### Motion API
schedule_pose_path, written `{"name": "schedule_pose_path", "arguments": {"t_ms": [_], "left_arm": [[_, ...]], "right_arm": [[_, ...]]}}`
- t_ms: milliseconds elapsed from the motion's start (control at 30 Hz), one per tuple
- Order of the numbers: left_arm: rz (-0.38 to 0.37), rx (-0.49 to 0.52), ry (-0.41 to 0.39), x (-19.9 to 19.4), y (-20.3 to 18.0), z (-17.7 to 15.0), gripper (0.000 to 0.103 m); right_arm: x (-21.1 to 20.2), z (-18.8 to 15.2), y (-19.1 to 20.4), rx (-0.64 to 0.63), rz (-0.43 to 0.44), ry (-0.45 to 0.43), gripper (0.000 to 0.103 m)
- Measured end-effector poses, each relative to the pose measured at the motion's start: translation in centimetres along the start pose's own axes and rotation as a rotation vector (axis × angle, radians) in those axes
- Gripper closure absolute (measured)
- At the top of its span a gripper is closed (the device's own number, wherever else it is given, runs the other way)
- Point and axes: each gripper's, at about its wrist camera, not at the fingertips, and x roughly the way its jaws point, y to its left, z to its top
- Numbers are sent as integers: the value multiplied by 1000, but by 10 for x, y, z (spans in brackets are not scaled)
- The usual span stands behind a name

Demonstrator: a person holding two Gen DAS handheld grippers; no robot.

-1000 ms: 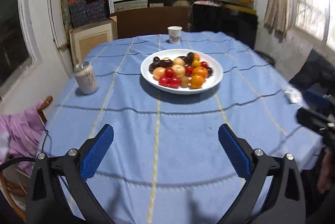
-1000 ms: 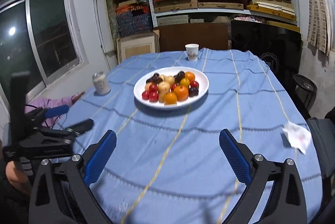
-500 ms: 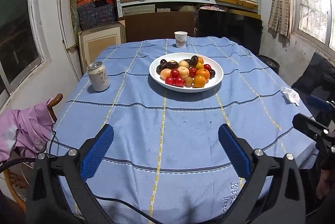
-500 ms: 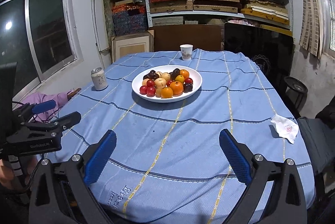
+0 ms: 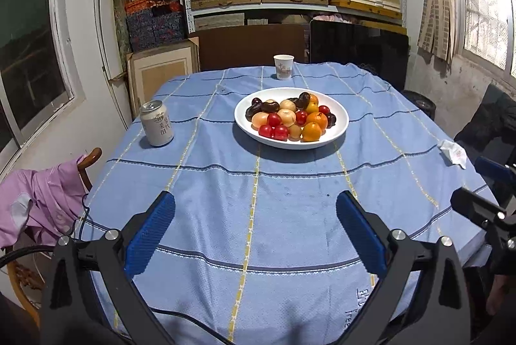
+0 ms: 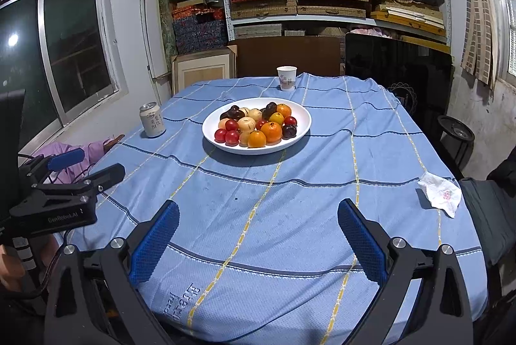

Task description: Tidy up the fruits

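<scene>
All the fruit sits heaped on the plate, far ahead of both tongs, spread and empty.

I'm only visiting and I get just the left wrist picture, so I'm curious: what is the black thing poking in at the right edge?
Observer: That is the right gripper. Its own camera shows its blue pads spread wide with nothing between them.
Operator: Is it over the fruit?
Observer: No. It hangs over the near edge of the table, and the plate of fruit lies well ahead of it.
Operator: Who holds the gripper I look through?
Observer: The right view shows the left gripper from the side, with a person's hand low beside its handle.
</scene>
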Motion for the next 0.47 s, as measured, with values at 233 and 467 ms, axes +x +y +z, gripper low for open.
{"name": "schedule_pose_path", "arguments": {"t_ms": [233, 467], "left_arm": [[-1, -6, 12, 1, 3, 3, 5], [25, -24, 22, 4, 9, 6, 5]], "right_arm": [[-1, -1, 0, 1, -1, -7, 4], [-1, -1, 1, 5, -2, -5, 4]]}}
